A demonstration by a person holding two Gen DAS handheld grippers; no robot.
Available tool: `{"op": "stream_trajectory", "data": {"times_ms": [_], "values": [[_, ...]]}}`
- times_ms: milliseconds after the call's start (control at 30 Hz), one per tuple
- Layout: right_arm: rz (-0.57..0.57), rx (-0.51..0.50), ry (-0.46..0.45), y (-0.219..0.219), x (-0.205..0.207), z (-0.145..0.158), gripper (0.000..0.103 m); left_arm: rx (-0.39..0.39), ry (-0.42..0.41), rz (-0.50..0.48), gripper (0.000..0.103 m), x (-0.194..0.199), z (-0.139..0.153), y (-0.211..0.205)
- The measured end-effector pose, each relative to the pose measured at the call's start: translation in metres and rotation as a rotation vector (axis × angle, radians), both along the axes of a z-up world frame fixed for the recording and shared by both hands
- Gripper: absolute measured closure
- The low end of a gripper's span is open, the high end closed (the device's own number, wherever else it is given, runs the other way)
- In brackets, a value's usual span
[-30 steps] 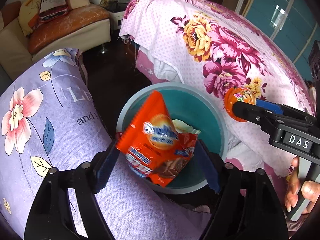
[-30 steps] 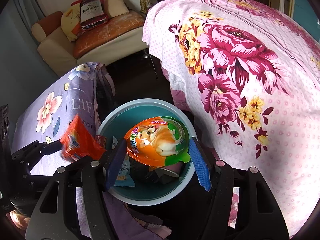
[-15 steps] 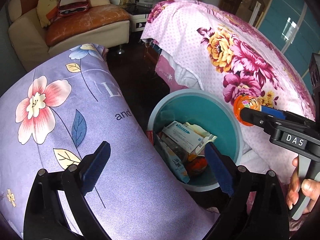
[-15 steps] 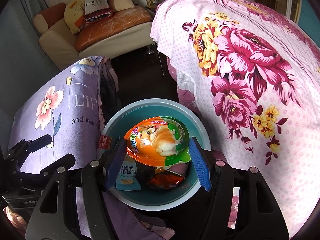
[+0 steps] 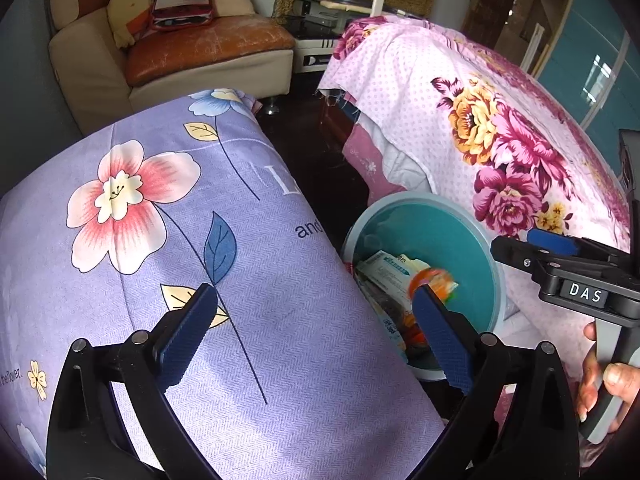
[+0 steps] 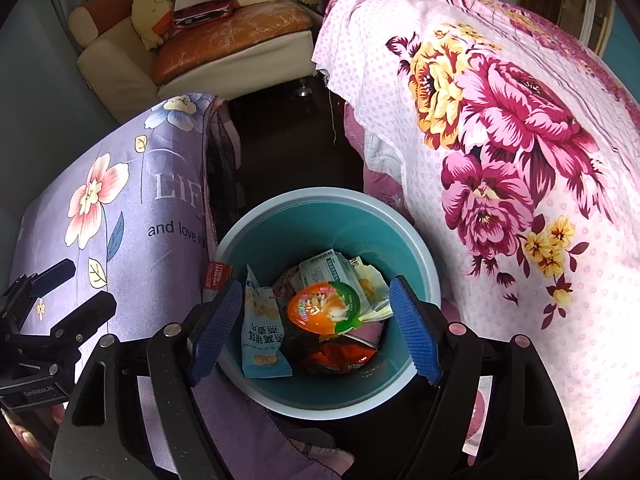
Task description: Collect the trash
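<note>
A teal trash bin (image 6: 416,248) stands on the dark floor between two beds; it also shows in the left wrist view (image 5: 460,236). Inside lie several wrappers, an orange snack bag (image 6: 340,356), a pale blue packet (image 6: 262,332) and the orange-green egg-shaped package (image 6: 326,308), which shows blurred in the left wrist view (image 5: 432,280). My right gripper (image 6: 316,332) is open and empty above the bin. My left gripper (image 5: 316,332) is open and empty over the purple quilt, left of the bin.
A purple floral quilt (image 5: 140,220) lies left of the bin. A pink floral bedspread (image 6: 500,120) lies to the right. A beige sofa (image 5: 180,48) with cushions stands at the back. Dark floor (image 6: 280,144) runs between the beds.
The left gripper let the orange snack bag drop into the bin and moved left over the quilt. The right gripper opened and the egg-shaped package fell into the bin.
</note>
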State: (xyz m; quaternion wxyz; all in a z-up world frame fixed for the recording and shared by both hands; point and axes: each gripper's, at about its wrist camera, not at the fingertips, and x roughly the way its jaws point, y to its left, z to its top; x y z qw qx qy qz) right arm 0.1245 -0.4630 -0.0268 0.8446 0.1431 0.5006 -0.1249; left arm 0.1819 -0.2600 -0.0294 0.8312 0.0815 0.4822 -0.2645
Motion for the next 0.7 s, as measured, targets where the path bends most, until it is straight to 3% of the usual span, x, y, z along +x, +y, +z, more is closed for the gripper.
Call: {"op": "stream_trajectory", "data": {"times_ms": [700], "values": [[-0.001,-0.073,-0.014,0.034,-0.051,0.035,0.011,0.011,0.002,0.082,0.004,-0.027,0.025,0.039]]}}
